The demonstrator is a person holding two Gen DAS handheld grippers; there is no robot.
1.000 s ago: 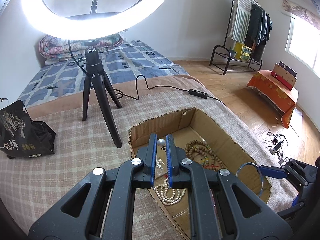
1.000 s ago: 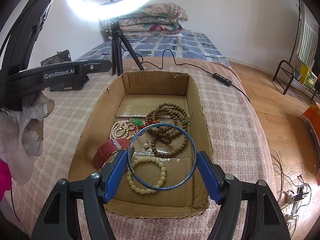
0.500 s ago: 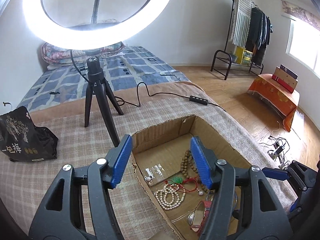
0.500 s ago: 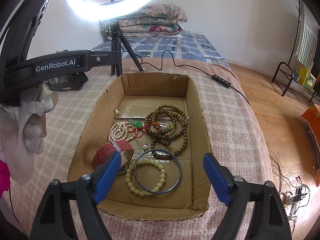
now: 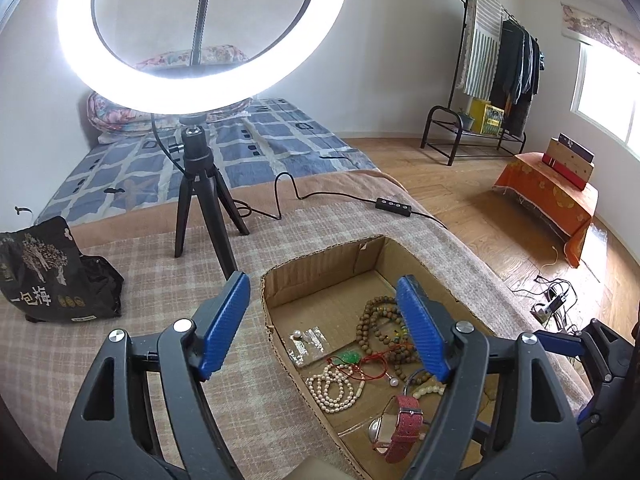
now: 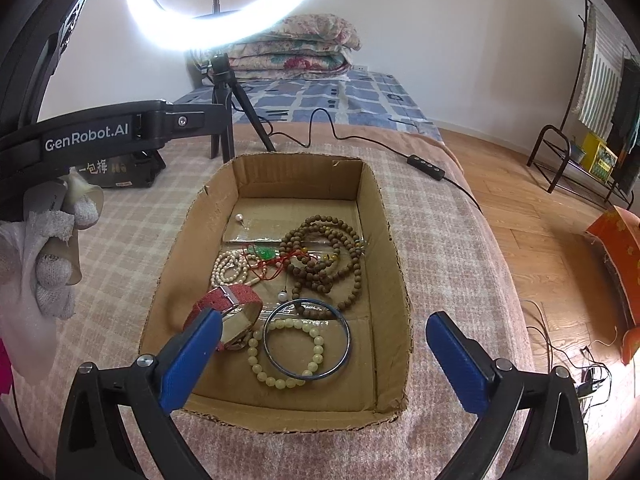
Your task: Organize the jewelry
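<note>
A cardboard box (image 6: 396,280) (image 5: 320,264) on the bed holds the jewelry. Inside lie a blue bangle (image 6: 308,340), a pale bead bracelet (image 6: 286,352), brown wooden beads (image 6: 324,256), a white pearl string (image 6: 230,270), a green pendant on red cord (image 6: 262,252), a red-strap watch (image 6: 228,308) and a pearl earring (image 6: 239,218). My right gripper (image 6: 320,360) is open and empty above the box's near end. My left gripper (image 5: 324,320) is open and empty over the box's left wall; the pearl earring (image 5: 297,335) lies below it.
A ring light on a black tripod (image 5: 200,184) stands on the bed behind the box, its cable and controller (image 5: 394,205) running right. A black bag (image 5: 44,276) sits at the left. The bed's edge drops to wooden floor at the right.
My right gripper opened and let the blue bangle drop into the box. My left gripper opened and released the pearl earring into the box. Both grippers drew back and up.
</note>
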